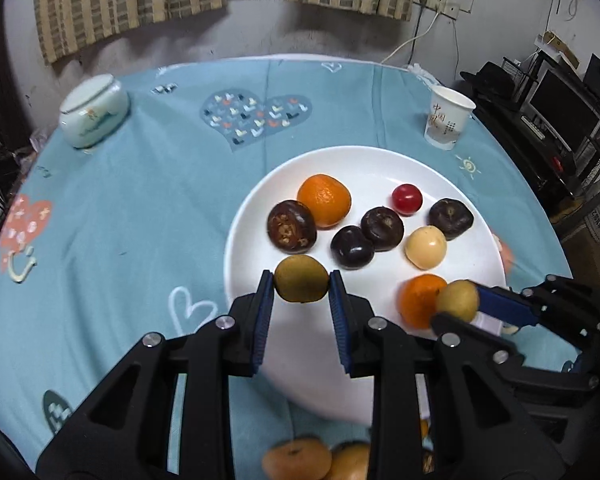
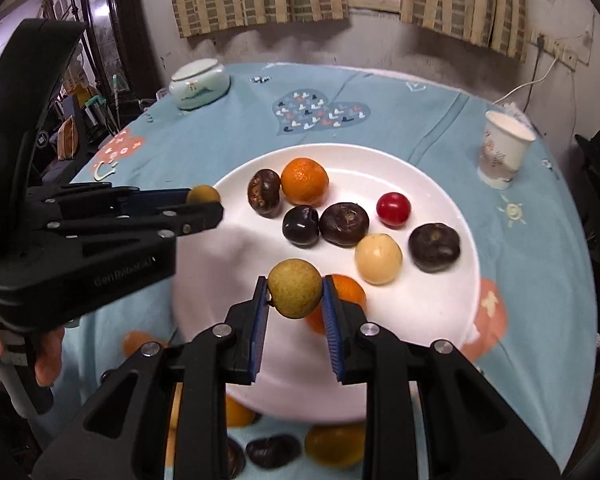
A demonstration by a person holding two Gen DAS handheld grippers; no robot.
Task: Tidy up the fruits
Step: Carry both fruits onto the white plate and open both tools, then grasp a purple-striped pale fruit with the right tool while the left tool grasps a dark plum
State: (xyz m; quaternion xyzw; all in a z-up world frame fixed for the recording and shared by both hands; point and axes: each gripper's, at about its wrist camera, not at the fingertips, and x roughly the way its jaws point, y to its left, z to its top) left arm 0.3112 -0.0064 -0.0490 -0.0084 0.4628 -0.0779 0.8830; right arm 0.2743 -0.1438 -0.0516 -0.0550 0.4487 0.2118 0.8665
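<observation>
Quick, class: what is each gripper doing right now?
Left gripper: jaws closed on a greenish-brown fruit.
Right gripper: jaws closed on a yellow-green fruit.

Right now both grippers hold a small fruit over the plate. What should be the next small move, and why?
Probably lower the left gripper a little and set its brownish-green fruit on the bare near part of the white plate. The jaws are clamped on it, it hangs just over the plate's near-left edge, and no fruit lies under it. The right gripper could then place its yellow-green fruit likewise.
</observation>
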